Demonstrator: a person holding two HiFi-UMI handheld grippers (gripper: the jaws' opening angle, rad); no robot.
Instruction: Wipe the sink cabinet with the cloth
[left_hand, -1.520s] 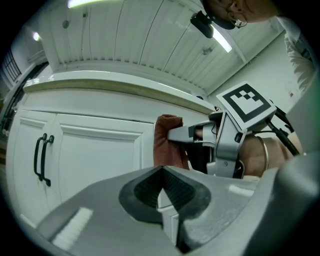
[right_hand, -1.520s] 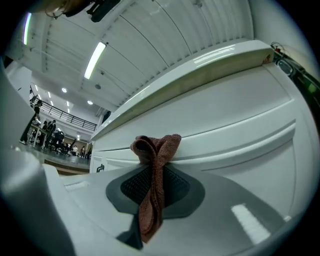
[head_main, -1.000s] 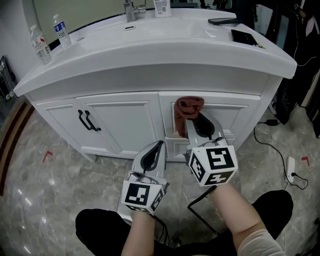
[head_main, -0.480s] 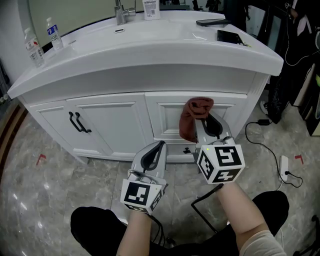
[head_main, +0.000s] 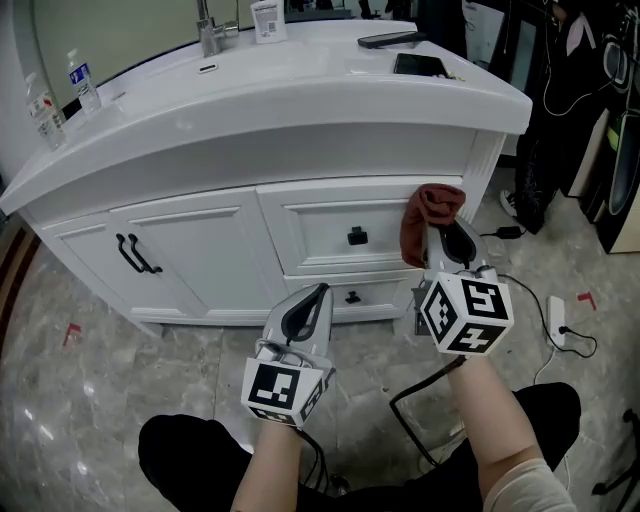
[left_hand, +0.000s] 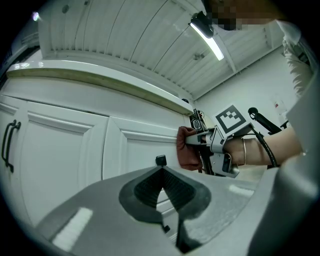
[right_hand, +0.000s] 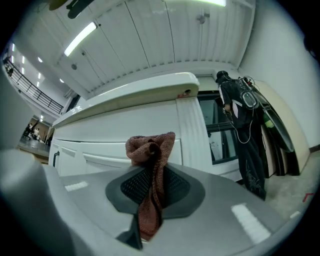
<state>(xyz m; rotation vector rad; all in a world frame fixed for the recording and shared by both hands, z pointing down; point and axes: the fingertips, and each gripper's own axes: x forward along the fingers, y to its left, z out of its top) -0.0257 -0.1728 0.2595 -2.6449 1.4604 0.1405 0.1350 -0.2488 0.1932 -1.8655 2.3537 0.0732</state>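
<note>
We hold the cloth (head_main: 425, 214) in the right gripper (head_main: 445, 228), its jaws clamped on the cloth's middle so that a bunched wad stands past the tips as a wiping pad. The wad sits at the right end of the sink cabinet (head_main: 200, 245) front, beside the corner post (head_main: 483, 170) and right of the upper drawer's knob (head_main: 357, 236) (contact looks likely, though we cannot be sure). The left gripper (head_main: 314, 296) has its jaws together on nothing. It is parked low before the cabinet's middle, clear of the wiping path, we judge.
</note>
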